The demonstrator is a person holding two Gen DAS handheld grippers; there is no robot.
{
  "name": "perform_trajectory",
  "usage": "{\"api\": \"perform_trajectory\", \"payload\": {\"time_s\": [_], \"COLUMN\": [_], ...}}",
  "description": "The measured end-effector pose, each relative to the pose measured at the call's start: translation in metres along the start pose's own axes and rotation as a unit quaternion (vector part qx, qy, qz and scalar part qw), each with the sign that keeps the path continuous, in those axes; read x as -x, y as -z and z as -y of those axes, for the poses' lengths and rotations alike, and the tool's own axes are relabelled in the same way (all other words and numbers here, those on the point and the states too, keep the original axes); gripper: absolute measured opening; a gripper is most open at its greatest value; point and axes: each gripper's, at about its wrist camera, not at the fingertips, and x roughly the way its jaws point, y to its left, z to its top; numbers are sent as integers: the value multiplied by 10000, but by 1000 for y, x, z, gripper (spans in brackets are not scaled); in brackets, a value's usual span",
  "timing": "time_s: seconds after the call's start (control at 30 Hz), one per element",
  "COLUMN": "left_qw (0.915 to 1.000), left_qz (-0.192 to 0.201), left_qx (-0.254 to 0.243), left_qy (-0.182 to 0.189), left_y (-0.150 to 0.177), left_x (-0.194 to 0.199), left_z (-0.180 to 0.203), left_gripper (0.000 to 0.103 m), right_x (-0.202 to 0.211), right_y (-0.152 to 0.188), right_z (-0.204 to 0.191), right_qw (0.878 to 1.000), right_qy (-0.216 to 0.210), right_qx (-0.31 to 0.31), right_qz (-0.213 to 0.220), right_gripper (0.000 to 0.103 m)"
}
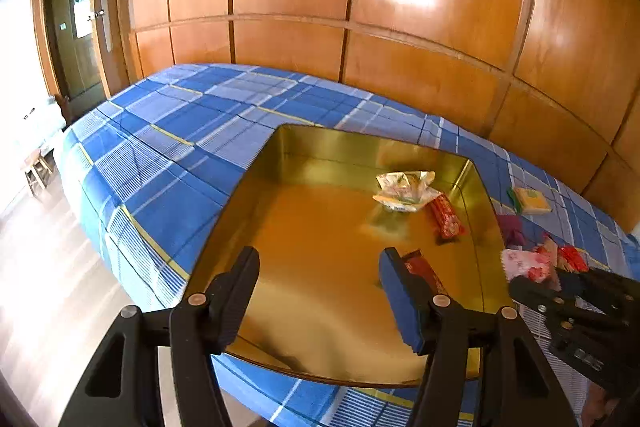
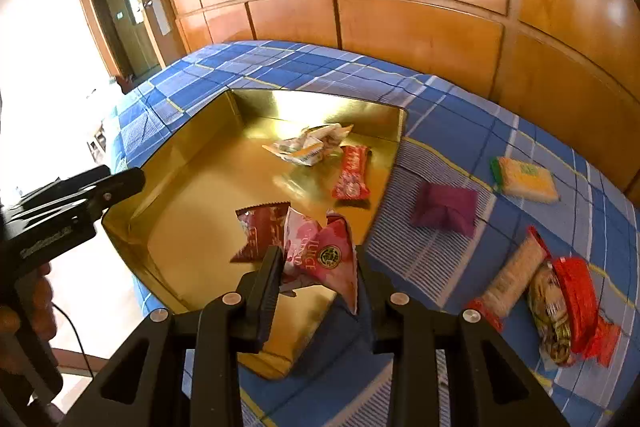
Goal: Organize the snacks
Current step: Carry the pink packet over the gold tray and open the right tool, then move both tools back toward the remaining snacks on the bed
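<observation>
A gold tin tray (image 1: 256,163) (image 2: 160,195) lies on the blue plaid bed. In it are a crumpled pale wrapper (image 1: 404,189) (image 2: 308,145), a red bar (image 1: 446,217) (image 2: 352,173) and a dark red packet (image 2: 260,231). My left gripper (image 1: 320,269) hovers open over the tray's near half, nothing between its fingers. It shows at the left edge of the right wrist view (image 2: 132,183). My right gripper (image 2: 318,267) (image 1: 532,281) is shut on a pink snack packet (image 2: 320,255) (image 1: 524,265), above the tray's near right corner.
Loose snacks lie on the bed right of the tray: a purple packet (image 2: 444,209), a yellow-green packet (image 2: 524,179), a long cracker pack (image 2: 512,275) and red packets (image 2: 572,307). Wooden wardrobe panels (image 2: 400,27) stand behind the bed. A doorway (image 1: 76,27) opens at far left.
</observation>
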Motion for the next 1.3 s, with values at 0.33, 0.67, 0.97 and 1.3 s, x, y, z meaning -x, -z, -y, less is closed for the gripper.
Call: {"api": "perform_trajectory", "payload": {"time_s": [0.33,0.67,0.97,1.3], "left_qw": [9997,9995,9993,9983], "left_qz": [211,238,206,138], "left_qx": [-70,-136,-293,-568], "left_qy": [-116,-138,-115,-48], "left_y": [0,1,4,8], "left_x": [11,14,15,14], "left_z": [-4,-4,7,27], "left_gripper": [63,63,63,64], "right_x": [-31,-39,-20,3], "right_y": [-32,-34,-19,0], "right_z": [-14,-14,3,32], "right_qw": [9993,9993,9995,9978], "right_qy": [242,291,274,518], "right_qx": [265,198,-146,-388], "right_qz": [-118,-112,14,122], "right_gripper": [34,36,39,41]}}
